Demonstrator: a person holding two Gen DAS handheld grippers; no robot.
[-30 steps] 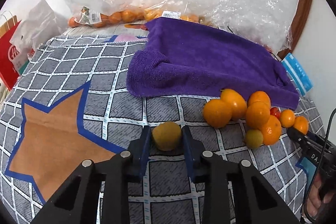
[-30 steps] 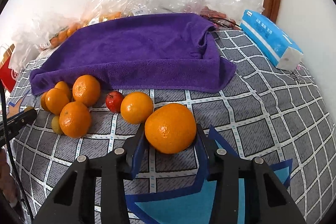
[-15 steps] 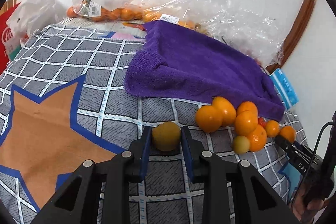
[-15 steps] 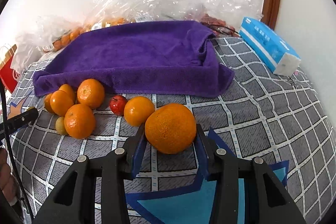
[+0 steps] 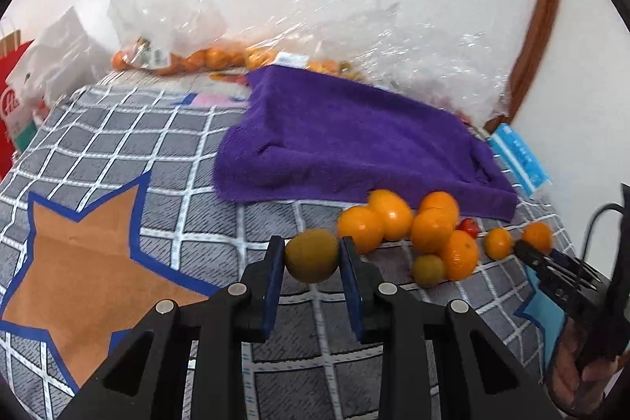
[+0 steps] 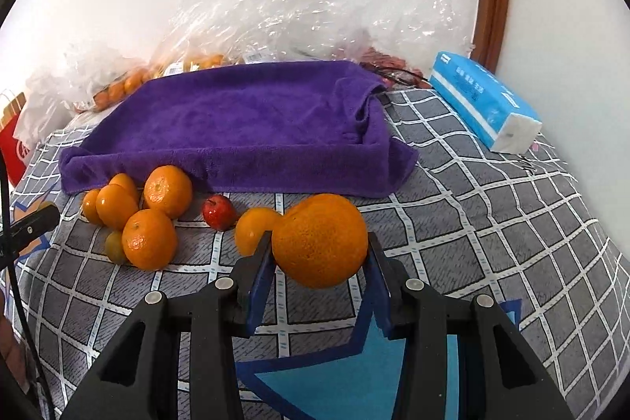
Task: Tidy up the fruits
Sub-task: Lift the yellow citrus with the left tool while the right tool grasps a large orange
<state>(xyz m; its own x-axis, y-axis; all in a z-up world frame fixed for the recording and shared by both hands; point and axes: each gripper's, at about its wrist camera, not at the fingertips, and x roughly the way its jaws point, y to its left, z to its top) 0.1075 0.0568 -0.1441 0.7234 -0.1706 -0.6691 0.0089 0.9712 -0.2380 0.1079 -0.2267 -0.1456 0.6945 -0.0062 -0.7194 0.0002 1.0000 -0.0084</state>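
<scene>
Carrying step: left gripper point(image 5: 312, 260) pinches a greenish fruit point(image 5: 311, 254), right gripper point(image 6: 319, 252) pinches a big orange point(image 6: 321, 239); next, the purple towel point(image 6: 244, 121) at twelve o'clock seems their place.

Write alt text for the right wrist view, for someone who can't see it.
The right gripper holds a large orange in its jaws above a grey checked cloth. To its left lie loose oranges and a small red fruit, with a purple towel behind them.

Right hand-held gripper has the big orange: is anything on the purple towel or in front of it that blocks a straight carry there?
Nothing visible: the big orange faces bare cloth, and the purple towel is bare; loose fruit pile sits left.
</scene>
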